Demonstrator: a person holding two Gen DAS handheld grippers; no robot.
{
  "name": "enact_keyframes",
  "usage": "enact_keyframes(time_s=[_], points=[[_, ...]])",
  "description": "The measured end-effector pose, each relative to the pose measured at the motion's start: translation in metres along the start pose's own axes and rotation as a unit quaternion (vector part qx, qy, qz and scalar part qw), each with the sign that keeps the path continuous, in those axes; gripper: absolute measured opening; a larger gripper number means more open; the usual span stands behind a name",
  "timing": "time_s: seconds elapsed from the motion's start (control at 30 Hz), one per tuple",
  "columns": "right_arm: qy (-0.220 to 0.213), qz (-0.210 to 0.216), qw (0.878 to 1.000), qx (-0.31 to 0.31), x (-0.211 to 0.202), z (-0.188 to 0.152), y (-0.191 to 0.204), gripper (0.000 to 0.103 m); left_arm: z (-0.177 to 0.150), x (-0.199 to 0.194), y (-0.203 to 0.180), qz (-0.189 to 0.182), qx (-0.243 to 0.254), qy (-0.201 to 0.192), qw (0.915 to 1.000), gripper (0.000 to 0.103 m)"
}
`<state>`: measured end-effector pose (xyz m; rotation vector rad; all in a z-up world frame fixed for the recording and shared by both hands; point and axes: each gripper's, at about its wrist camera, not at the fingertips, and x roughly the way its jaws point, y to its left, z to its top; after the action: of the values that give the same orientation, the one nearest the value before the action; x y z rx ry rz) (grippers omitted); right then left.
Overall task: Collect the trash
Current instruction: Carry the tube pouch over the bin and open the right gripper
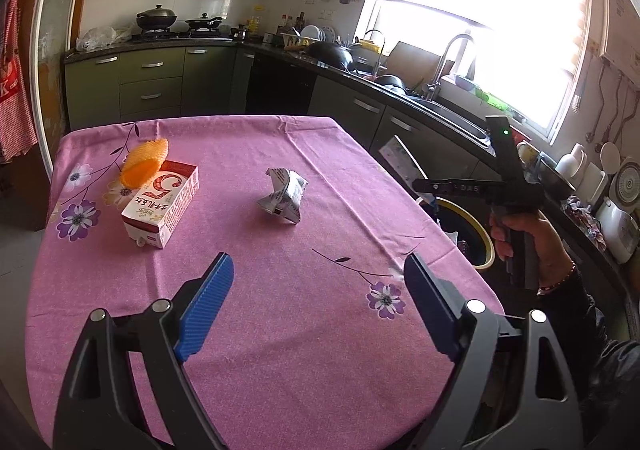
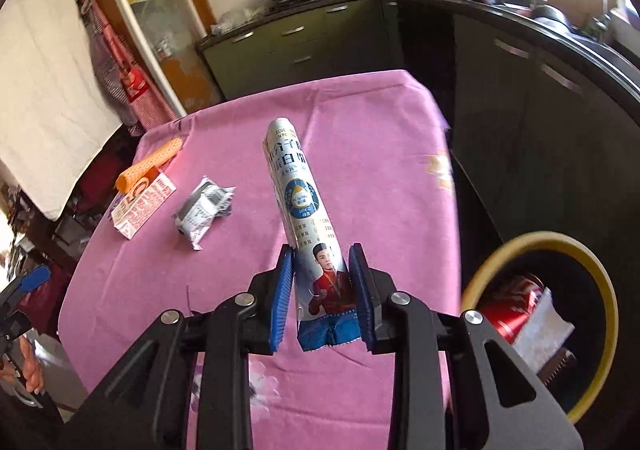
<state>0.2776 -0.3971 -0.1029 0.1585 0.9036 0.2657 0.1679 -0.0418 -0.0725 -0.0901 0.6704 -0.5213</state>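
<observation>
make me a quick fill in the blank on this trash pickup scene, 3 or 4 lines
The right gripper is clamped on a tall ____ pouch.
The bin beside the table has a ____ rim.
An orange foam net rests on the ____ carton.
The left gripper holds ____.

Missing words: white and blue; yellow; red and white; nothing

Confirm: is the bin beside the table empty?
No. The right wrist view shows a red can and white paper inside the yellow-rimmed bin.
</observation>
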Motion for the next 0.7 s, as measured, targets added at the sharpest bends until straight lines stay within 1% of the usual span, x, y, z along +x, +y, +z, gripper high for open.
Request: enact_keyframes(time_s=[0.03,0.07,0.13,0.2,0.27,0.33,0.43,0.53,0.57,0.6,0.7], points=[[-0.002,-0.017,1.0,0.016,-0.009,-0.005,-0.016,0.029,0.0,0.002,-0.002,-0.003,0.001,0.002,1.0,0.083],[-0.006,-0.044,0.998,0.035,-0.018,-0.011,-0.034,0.029,0.0,0.004,-0.004,-0.006,0.002,0.004,1.0,0.083],[-0.007,-0.08,0.994,0.076,-0.032,-0.023,-0.07,0.029,0.0,0.009,-0.009,-0.012,0.006,0.008,0.9999,0.083],[-0.007,-0.12,0.985,0.124,-0.043,-0.037,-0.108,0.029,0.0,0.013,-0.016,-0.018,0.012,0.013,0.9997,0.083],[-0.003,-0.133,0.979,0.156,-0.048,-0.049,-0.135,0.029,0.0,0.018,-0.022,-0.023,0.02,0.018,0.9994,0.083],[0.001,-0.156,0.972,0.177,-0.048,-0.06,-0.156,0.029,0.0,0.021,-0.029,-0.025,0.029,0.022,0.999,0.083],[0.008,-0.162,0.966,0.201,-0.042,-0.071,-0.176,0.03,0.001,0.024,-0.037,-0.027,0.04,0.026,0.9985,0.083],[0.012,-0.166,0.964,0.209,-0.031,-0.074,-0.183,0.032,0.002,0.026,-0.041,-0.025,0.047,0.028,0.9982,0.083],[0.011,-0.166,0.963,0.214,-0.028,-0.075,-0.186,0.04,0.002,0.026,-0.042,-0.024,0.047,0.029,0.9982,0.083],[0.006,-0.165,0.961,0.222,-0.027,-0.076,-0.188,0.052,0.002,0.027,-0.042,-0.023,0.048,0.029,0.9982,0.083],[-0.013,-0.169,0.959,0.229,-0.031,-0.079,-0.185,0.053,0.003,0.029,-0.042,-0.019,0.051,0.031,0.998,0.088]])
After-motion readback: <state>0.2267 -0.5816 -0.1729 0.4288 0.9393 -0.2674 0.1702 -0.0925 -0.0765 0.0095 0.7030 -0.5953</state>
